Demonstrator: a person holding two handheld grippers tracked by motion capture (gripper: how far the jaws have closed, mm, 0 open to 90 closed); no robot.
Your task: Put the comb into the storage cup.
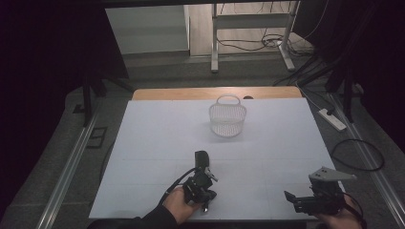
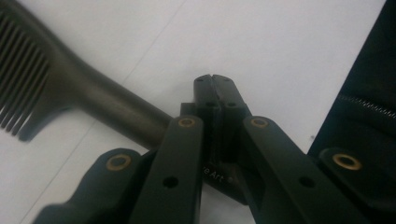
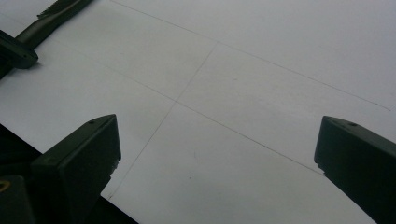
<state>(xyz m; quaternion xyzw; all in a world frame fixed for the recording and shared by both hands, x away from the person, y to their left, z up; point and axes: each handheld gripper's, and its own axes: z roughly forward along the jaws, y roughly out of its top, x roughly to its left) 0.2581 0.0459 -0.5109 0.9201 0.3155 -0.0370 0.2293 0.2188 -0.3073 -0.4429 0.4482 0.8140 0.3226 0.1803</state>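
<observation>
A dark comb (image 2: 56, 88) runs off the left gripper view's left edge, its teeth cut short; its handle end is hidden behind the left tongs (image 2: 215, 86). In the high view it is too small and dark to make out. The right tongs (image 3: 215, 158) are cropped at the bottom edge.

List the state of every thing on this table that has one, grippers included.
Left gripper: shut, nothing between the jaw tips.
Right gripper: open wide, nothing between the jaws.
Comb: lying flat on the white sheet, handle end beside the left gripper, not gripped.
Basket: upright, handle raised, looks empty.
</observation>
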